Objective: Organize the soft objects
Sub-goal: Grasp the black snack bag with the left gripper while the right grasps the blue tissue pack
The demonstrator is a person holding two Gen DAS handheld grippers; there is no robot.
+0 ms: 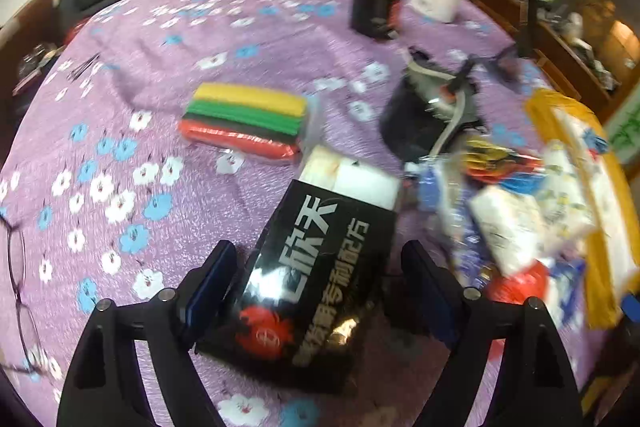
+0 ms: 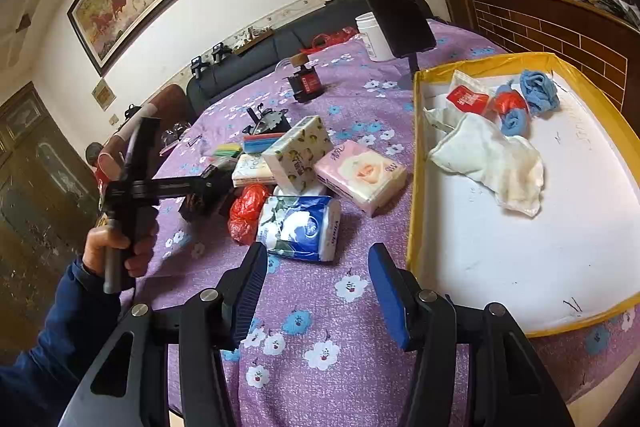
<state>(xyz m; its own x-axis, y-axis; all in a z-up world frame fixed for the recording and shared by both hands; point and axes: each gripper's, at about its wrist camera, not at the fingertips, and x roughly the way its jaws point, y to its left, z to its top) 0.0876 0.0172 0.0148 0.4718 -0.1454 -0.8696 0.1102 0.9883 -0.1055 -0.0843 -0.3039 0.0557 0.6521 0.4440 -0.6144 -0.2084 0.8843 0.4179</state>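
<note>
My left gripper (image 1: 320, 291) straddles a black glossy packet (image 1: 316, 275) with white sponge ends; its fingers (image 1: 212, 283) stand a little off the packet's sides, so it looks open around it. A stack of yellow, green and red sponges (image 1: 244, 119) lies beyond. My right gripper (image 2: 318, 291) is open and empty above the purple cloth, just short of a blue-white tissue pack (image 2: 298, 229). A pink tissue pack (image 2: 360, 175), a lemon-print pack (image 2: 298, 153) and a red plastic bag (image 2: 246, 211) lie there too. The yellow-rimmed tray (image 2: 414, 187) holds a white cloth (image 2: 488, 157) and blue rags (image 2: 538, 91).
A black phone on a stand (image 2: 394, 11), a white jar (image 2: 372, 37) and a small black device (image 2: 306, 83) stand at the back of the table. Spectacles (image 1: 20, 291) lie at the left edge. A black bowl with cables (image 1: 424, 115) sits mid-table.
</note>
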